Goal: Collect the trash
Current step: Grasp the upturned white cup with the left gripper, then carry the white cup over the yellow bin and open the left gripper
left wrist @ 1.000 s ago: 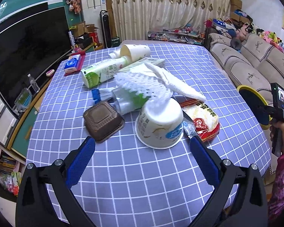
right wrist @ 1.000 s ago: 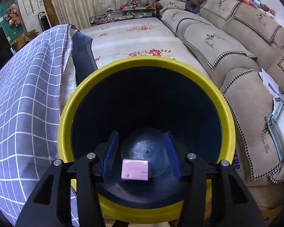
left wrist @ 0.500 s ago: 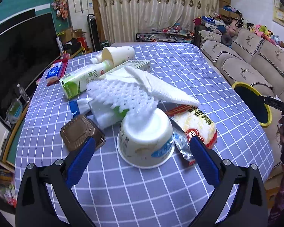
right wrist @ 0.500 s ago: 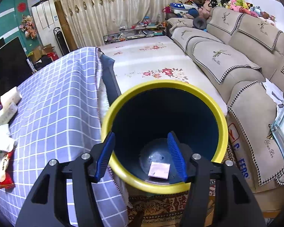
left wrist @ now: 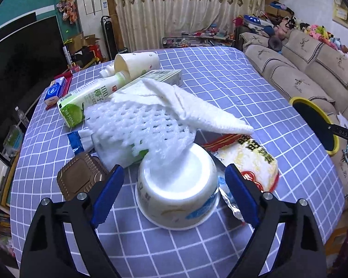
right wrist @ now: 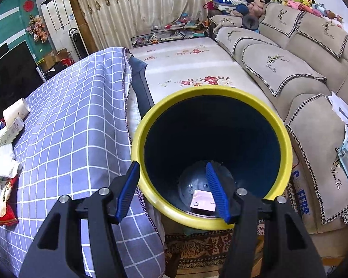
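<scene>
While the left tongs (left wrist: 171, 194) hang spread wide, an upturned white bowl (left wrist: 177, 193) sits on the counter (left wrist: 255, 85) between their tips, foam netting (left wrist: 139, 127) just beyond. Right tongs (right wrist: 172, 191), also spread, straddle the near rim of the yellow-rimmed bin (right wrist: 287, 143); a pink packet (right wrist: 201, 200) lies inside.
</scene>
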Available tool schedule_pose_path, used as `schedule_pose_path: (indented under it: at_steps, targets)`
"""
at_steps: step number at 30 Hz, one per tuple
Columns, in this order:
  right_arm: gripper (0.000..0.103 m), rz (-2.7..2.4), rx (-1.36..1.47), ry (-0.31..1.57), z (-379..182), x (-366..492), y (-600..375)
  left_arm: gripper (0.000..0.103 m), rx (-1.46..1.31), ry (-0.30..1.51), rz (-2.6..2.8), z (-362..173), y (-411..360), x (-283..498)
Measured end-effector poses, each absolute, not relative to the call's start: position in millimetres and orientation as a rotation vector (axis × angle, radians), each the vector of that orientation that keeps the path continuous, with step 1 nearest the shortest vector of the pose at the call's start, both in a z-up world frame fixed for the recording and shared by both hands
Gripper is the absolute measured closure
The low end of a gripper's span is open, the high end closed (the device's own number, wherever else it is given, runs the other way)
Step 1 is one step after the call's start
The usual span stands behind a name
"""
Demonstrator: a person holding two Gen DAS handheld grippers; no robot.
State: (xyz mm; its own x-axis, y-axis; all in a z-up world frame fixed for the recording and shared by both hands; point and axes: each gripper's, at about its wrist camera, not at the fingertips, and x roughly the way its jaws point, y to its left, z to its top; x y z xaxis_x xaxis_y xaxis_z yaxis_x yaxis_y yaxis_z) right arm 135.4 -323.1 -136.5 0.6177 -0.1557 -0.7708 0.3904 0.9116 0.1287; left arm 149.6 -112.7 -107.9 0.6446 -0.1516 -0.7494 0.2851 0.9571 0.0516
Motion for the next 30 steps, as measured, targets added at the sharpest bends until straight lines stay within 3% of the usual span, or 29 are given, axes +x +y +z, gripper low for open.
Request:
schedule_pose_path:
  at_steps: [8, 10, 14, 30]
  targets:
    - [0.046, -0.317, 0.306, 0.862, -142, 139, -324, 0.016, 0.162, 0.874, -0.264, -123, -115, 160]
    - [0.046, -0.315, 0.309, 0.866, -144, 140, -325, 0.022, 0.156, 0.876, -0.276, -125, -115, 162]
    - [0.046, -0.306, 0.309, 0.868, -146, 141, -321, 0.023, 0.167, 0.856, -0.288, -122, -116, 158]
    - [0.046, -0.286, 0.3, 0.764, -106, 112, -316, 0.023, 0.185, 0.761, -0.356, -55, -101, 87]
